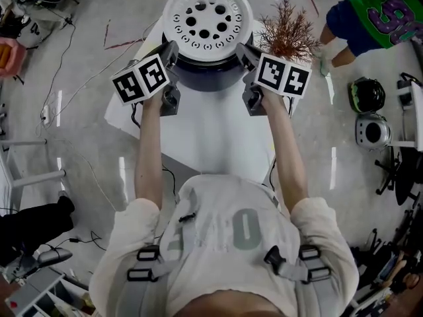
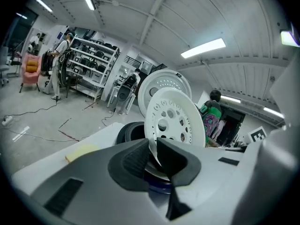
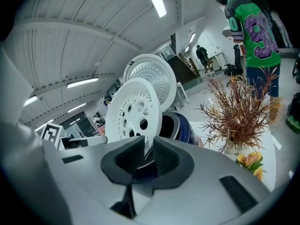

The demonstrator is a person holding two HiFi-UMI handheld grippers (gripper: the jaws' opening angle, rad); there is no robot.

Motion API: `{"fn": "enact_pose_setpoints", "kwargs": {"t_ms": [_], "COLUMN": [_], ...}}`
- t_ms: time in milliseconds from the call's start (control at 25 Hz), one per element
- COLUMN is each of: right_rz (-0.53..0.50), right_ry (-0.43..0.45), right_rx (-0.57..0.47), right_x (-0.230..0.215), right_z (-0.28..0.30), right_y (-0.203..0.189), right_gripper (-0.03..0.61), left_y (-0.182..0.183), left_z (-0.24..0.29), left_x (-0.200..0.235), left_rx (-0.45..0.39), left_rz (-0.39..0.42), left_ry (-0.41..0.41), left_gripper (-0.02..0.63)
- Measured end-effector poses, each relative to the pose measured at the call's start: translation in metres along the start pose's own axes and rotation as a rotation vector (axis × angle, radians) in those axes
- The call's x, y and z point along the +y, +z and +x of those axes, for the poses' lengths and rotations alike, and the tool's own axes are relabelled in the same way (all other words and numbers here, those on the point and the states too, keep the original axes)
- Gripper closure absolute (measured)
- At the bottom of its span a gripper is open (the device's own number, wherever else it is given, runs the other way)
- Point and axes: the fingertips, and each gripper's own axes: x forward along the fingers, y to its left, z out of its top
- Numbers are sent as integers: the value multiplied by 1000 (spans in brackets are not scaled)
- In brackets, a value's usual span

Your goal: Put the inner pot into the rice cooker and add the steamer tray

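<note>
— Head view?
— The steamer tray (image 1: pixel 207 15) is held over the rice cooker (image 1: pixel 205 74), gripped by the left gripper (image 1: pixel 170 51) and the right gripper (image 1: pixel 246 53). The inner pot is not seen; the tray covers the opening.
— Left gripper view?
— The jaws are clamped on the tray's rim, above the cooker's mouth.
— Right gripper view?
— The opposite rim is pinched likewise. Tray placement is judged to be in hand; a level, centred lowering is called for.
</note>
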Motion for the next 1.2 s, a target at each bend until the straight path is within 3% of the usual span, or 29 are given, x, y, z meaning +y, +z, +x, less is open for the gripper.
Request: {"fn": "enact_pose_setpoints", "kwargs": {"t_ms": [400,560,640,720,840,1200], "right_rz": [-79,-76,-113,-194,-278,-245], "right_ry": [-69,-82,-117,-186,-244,-229], "right_rx": [49,47,44,50,55,43], "right_x": [-4,-7,-10,-16,-22,-25], "right_z": [3,6,7,7,6,5], "right_y": [-15,-18,-17,-16,-18,-17], "right_gripper": [488,477,474,570,571,571], "left_y": [-16,-20,-21,-21,-22,-21], "left_z": [5,7,8,9,10,10], "left_x": [10,16,20,20,20,25], "left_rx": [62,87,96,99,97,93], "left_rz": [-3,67,127,161,149,133], "left_ry": [67,127,171,186,176,177], "left_gripper": [558,558,592,593,593,594]}}
